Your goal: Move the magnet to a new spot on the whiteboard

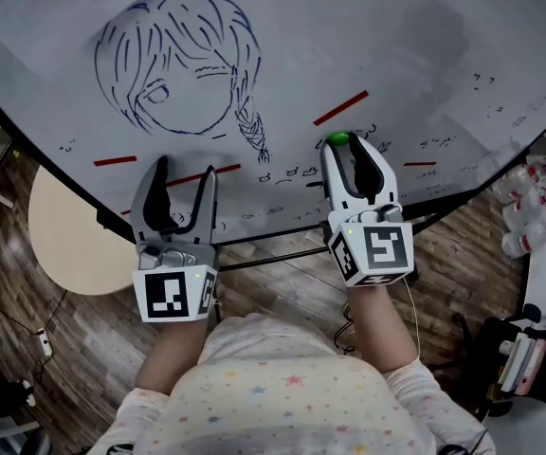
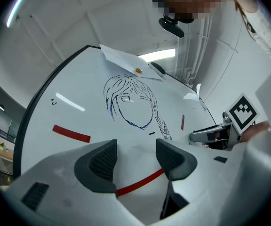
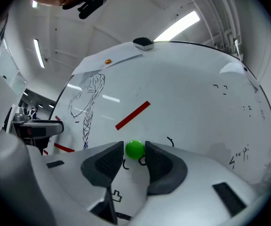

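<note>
**Right hand-held gripper on the green magnet, left idle**

The magnet (image 3: 135,149) sits on the whiteboard (image 1: 396,45), low and right of the drawn face (image 1: 173,60), just below a red strip (image 1: 340,108). The right hand-held gripper (image 1: 347,150) has it pinched at the very jaw tips, pads touching both sides. It looks round, so no long axis to line up. The left hand-held gripper (image 1: 186,173) is spread wide with nothing in it, over another red strip (image 2: 140,182), well apart from the magnet. The right gripper view shows the pad contact. The head view only gives a green sliver at the tips, and the left gripper view misses the magnet entirely. Bare board lies up and right of it, likely room for a new spot.
</note>
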{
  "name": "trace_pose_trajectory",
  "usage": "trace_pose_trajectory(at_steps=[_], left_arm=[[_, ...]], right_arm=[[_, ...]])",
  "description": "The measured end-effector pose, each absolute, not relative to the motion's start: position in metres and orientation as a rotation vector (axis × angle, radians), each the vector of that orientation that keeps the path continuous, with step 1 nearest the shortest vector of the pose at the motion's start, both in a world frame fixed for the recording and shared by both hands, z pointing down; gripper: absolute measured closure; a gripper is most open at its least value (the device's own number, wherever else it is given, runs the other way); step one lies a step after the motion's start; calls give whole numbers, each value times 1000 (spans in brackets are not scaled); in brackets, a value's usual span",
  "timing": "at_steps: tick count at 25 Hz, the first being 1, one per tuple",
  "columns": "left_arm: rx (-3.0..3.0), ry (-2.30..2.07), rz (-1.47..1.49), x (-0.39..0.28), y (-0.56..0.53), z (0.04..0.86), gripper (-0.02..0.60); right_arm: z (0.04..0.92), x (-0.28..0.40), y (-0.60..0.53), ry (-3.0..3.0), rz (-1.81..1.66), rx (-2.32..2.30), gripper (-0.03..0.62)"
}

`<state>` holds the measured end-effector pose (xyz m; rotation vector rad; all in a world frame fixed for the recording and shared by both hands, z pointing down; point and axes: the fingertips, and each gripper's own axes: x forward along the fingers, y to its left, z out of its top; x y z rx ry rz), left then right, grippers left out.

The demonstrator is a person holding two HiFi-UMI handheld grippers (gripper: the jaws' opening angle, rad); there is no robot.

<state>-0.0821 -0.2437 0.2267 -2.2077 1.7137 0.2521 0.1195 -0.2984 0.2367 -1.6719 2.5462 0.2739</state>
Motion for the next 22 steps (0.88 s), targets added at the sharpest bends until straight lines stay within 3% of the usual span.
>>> trace_pose_trajectory(at_steps=[22], left_arm=[[-2240,1679,289,-83,-235,227,348]], right_arm=[[237,121,-288,2539,281,-1707,473]])
